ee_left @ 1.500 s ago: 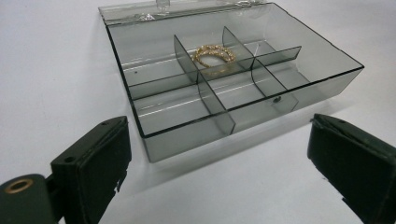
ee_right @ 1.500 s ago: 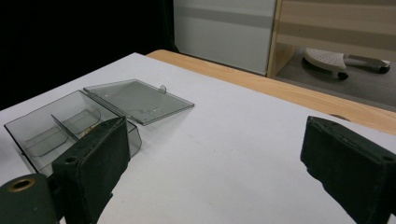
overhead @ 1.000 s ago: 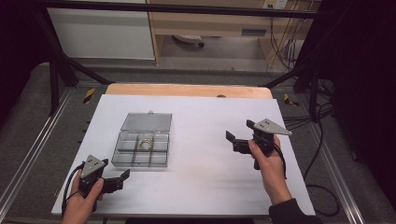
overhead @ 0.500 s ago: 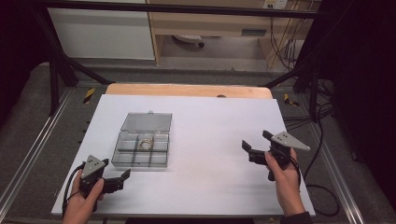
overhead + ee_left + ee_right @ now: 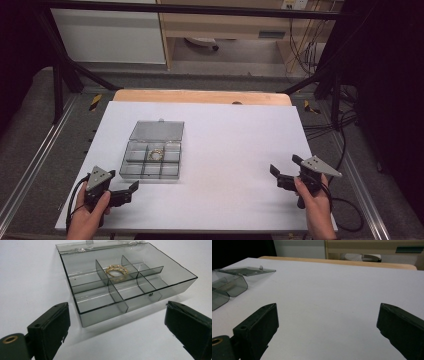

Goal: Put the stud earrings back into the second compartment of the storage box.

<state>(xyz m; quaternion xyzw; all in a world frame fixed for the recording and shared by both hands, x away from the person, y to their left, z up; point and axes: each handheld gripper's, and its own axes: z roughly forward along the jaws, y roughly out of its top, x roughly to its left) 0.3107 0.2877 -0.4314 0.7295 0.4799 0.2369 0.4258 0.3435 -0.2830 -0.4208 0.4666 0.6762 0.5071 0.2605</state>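
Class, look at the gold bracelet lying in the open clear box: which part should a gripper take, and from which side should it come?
Probably from straight above. The gold bracelet lies flat in a middle compartment of the clear box, its lid folded back; upright dividers block any sideways approach. Pinch one arc of the loop, one jaw inside it, one outside.

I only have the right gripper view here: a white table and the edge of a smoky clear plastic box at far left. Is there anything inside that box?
Observer: Yes. The smoky clear plastic compartment box holds a gold ring-shaped piece of jewellery in its middle compartment of the far row, seen in the left gripper view.
Operator: Is the lid on?
Observer: No, the hinged clear lid lies folded back flat on the white table, behind the box.
Operator: Where is the left gripper?
Observer: The left gripper is just in front of the box's near edge, jaws open, holding nothing.
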